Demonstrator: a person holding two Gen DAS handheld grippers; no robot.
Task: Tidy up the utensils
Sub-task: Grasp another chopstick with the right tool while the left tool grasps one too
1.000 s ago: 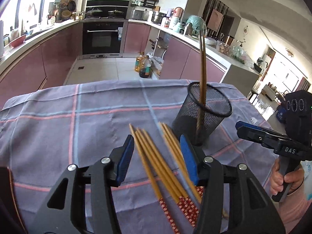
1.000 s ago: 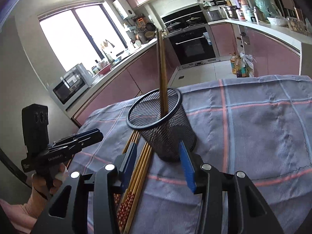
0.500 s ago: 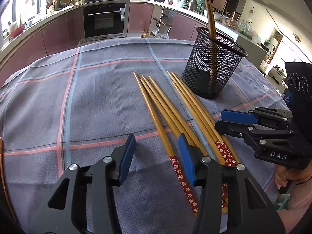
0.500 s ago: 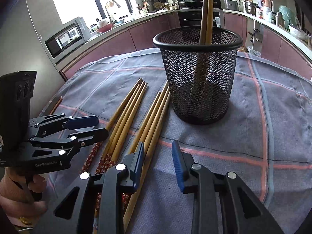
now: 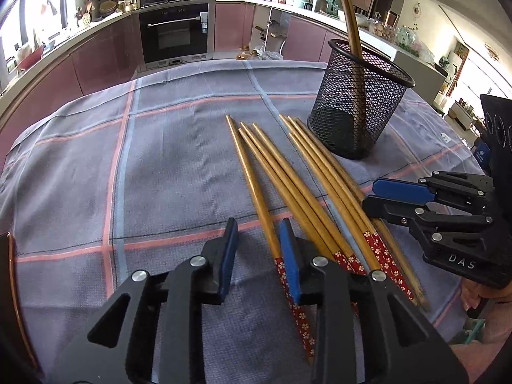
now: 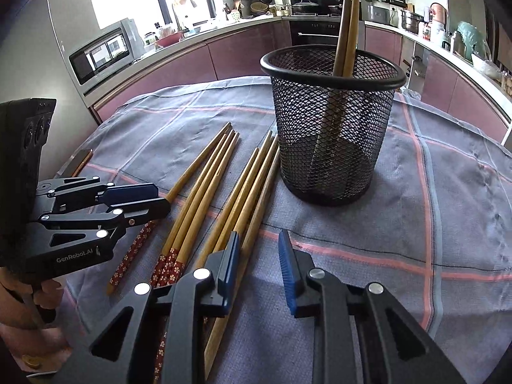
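The black mesh holder [image 6: 332, 121] stands on the plaid cloth [image 5: 179, 172] over the counter, with two chopsticks [image 6: 347, 25] already upright in it. The loose chopsticks [image 5: 300, 192] lie in two fans just beside the holder's base, tips toward it, red flowered handles toward the person.

The left gripper [image 5: 257, 256] sits low over the handle ends farthest from the holder. Its fingers have just been closing but are still parted, with nothing pinched: the outermost chopstick [image 5: 252, 188] passes beside and under the inner finger, not between the two. The right gripper [image 6: 259, 262] has also been closing and is likewise parted and empty, its near finger resting over the sticks closest to the holder.

To do this pick well, I judge each gripper should shift sideways until one stick lies squarely between the fingers, then pinch near the patterned handle. Take only one or two at once, since neighbours touch and may drag along.
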